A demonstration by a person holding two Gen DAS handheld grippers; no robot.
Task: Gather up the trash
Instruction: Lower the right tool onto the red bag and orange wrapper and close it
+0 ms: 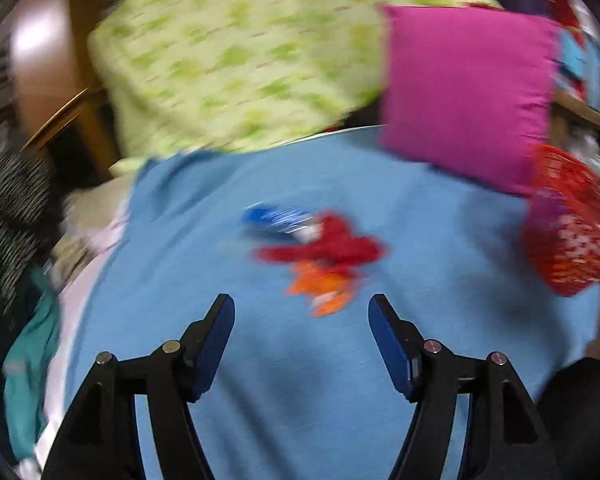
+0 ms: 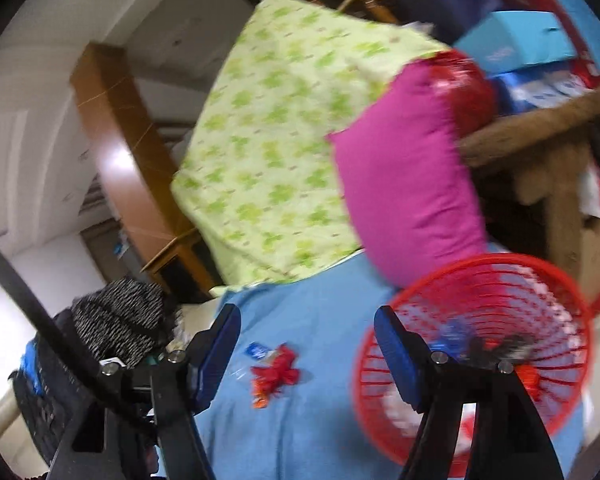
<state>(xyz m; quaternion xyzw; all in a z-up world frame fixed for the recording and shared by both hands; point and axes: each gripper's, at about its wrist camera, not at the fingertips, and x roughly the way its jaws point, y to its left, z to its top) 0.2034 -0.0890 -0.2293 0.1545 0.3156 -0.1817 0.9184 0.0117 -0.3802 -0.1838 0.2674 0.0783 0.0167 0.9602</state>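
The left gripper (image 1: 302, 334) is hovering with its two blue-padded fingers spread wide apart and nothing between them. Just beyond its tips, a small heap of trash is lying on a blue bedsheet (image 1: 284, 392): a red wrapper (image 1: 332, 246) in the middle, an orange wrapper (image 1: 324, 288) touching its near edge, and a blue wrapper (image 1: 278, 218) touching its far edge. The view is blurred, so no print on the wrappers can be read.

The right gripper (image 2: 307, 344) is also standing wide open and holding nothing. Past its left finger the same little heap is showing on the sheet. Its right finger is crossing in front of a red mesh basket (image 2: 540, 280), which is tipped with its open mouth facing the camera. Several wrappers are lying inside the basket, blue, dark and orange among them, too blurred to tell apart.

Farther back, a magenta cushion (image 1: 466, 92) is resting on the sheet just beside the basket. Behind it a pale green patterned quilt (image 1: 236, 52) is piled up. At the left edge of the bed, a black-and-white knitted garment (image 2: 120, 320) is sitting near a wooden bed frame (image 2: 120, 148).
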